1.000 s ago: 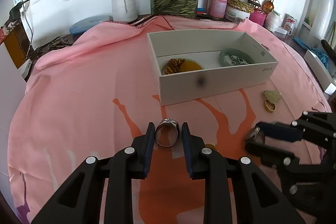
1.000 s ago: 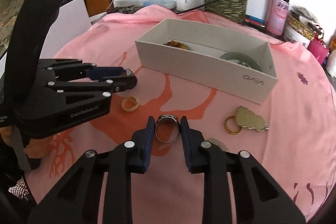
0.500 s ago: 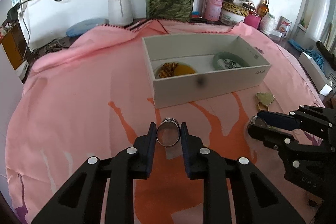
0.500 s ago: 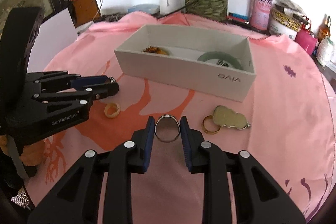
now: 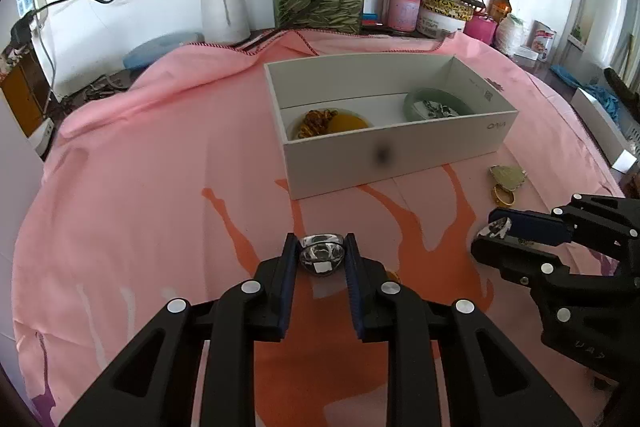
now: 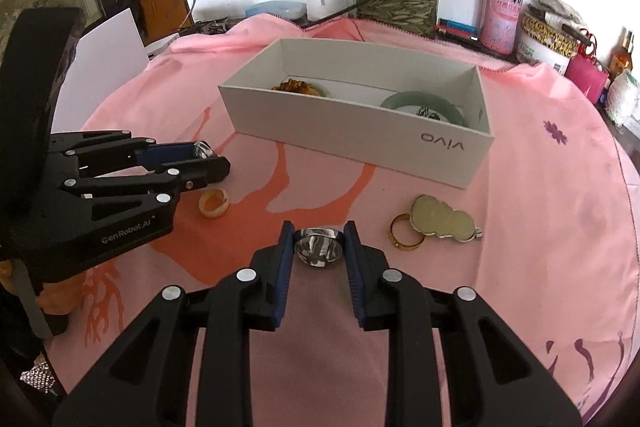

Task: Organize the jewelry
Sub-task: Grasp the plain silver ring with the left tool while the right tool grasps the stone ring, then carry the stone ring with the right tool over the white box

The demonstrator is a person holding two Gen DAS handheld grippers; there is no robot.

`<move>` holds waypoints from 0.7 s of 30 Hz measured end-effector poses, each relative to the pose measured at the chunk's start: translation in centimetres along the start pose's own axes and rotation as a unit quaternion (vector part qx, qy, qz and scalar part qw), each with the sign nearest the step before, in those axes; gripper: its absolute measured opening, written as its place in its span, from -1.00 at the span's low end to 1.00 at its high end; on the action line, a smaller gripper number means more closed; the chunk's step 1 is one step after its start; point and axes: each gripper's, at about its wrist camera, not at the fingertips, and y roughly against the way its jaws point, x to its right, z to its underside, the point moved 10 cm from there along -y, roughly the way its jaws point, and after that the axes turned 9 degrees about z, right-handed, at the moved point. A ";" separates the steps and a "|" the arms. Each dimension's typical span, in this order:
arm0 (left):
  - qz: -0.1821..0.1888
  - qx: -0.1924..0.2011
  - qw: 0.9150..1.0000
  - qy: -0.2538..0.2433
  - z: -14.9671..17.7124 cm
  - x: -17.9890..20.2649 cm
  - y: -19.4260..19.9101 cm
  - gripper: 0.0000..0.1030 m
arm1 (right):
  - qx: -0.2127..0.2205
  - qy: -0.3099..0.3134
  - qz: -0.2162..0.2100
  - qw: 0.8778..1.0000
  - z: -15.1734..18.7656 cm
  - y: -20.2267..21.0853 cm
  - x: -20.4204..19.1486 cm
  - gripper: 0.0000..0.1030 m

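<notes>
Nearest, the left gripper [image 5: 322, 254] is clamped on a polished silver ring [image 5: 321, 253], its broad band mirror-bright between the blue pads, held above the pink cloth [image 5: 132, 195]. The right gripper [image 6: 319, 242] likewise pinches a second silver ring [image 6: 318, 246], wide and shiny. Just beyond on the cloth lie a pale amber ring [image 6: 214, 202], a gold ring [image 6: 405, 231] and, touching it, a cream gourd-shaped pendant [image 6: 442, 219] in a silver rim. Farther back stands the open white box [image 6: 360, 135], holding a golden chain [image 5: 318, 121] on an amber dish [image 5: 348, 123] at one end and a pale green bangle [image 5: 416, 99] at the other.
</notes>
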 end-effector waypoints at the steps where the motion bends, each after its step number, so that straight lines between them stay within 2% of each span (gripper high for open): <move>1: -0.001 0.000 1.000 -0.001 0.0 0.0 0.0 -0.54 | -0.001 0.000 0.000 1.000 0.0 0.0 0.0 -0.53; 8: 0.004 0.003 1.000 -0.001 0.0 0.1 0.2 -0.56 | -0.001 -0.008 -0.004 1.000 0.1 0.0 0.0 -0.54; 12: 0.003 0.021 1.000 -0.003 -0.5 0.2 0.9 -0.56 | 0.015 -0.016 -0.001 1.000 -0.4 0.5 0.4 -0.54; 17: 0.003 0.021 1.000 0.000 -0.6 0.1 1.0 -0.56 | 0.007 -0.017 -0.003 1.000 -0.2 0.2 0.4 -0.54; 21: 0.001 0.030 1.000 -0.003 -0.9 0.1 1.2 -0.56 | 0.029 -0.024 0.002 0.999 -1.0 1.1 1.1 -0.54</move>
